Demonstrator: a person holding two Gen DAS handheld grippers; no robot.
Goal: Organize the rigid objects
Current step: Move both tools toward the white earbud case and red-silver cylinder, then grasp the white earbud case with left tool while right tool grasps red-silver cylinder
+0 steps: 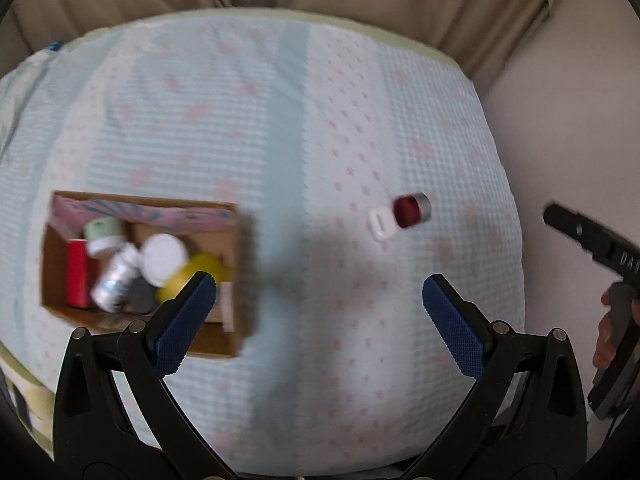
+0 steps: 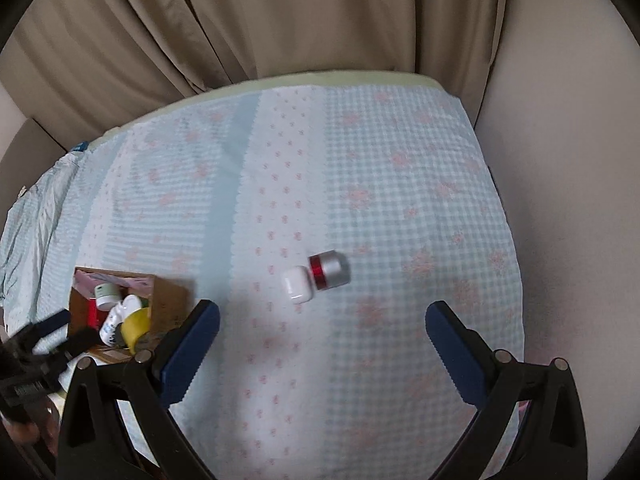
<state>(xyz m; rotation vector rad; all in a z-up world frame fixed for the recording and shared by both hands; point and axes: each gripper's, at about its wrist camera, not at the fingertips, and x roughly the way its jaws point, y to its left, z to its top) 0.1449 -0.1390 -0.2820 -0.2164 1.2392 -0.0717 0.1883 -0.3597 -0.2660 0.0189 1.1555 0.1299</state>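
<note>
Left wrist view: the left gripper (image 1: 319, 286) hung above the bed cover (image 1: 280, 140), its blue-padded fingers (image 1: 184, 320) spread wide with nothing between them.
Left gripper pose: tilted down at the cover, its left finger overlapping the near right corner of the cardboard box (image 1: 240, 280) in the picture (whether it touched the box could not be told).
Cardboard box: sat open on the cover, holding a red box (image 1: 78, 274), a green-capped jar (image 1: 103, 234), a silvery bottle (image 1: 114, 280), a white round lid (image 1: 164, 258), a dark round piece (image 1: 141, 295) and a yellow item (image 1: 196, 270).
White case: the white case (image 1: 382, 224) lay on the cover well to the right of the cardboard box, touching the red-and-silver jar (image 1: 412, 210) on its far right side.
Right gripper seen from the left: the right gripper's body (image 1: 608, 248) stood farther right of the cardboard box than the jar, past the cover's edge, with a hand (image 1: 608, 332) on its grip.
Right wrist view: the right gripper (image 2: 322, 316) was held over the cover, its fingers (image 2: 192, 344) likewise wide apart and empty.
Right gripper pose: aimed down and forward, the white case (image 2: 296, 284) and red-and-silver jar (image 2: 330, 270) lying ahead of the gap between its fingers, clear of both pads.
Box from the right: the cardboard box (image 2: 168, 300) lay to the left of the case, beside the left finger, blurred.
Backdrop: beige curtain (image 2: 280, 20) beyond the cover, behind the cardboard box.
</note>
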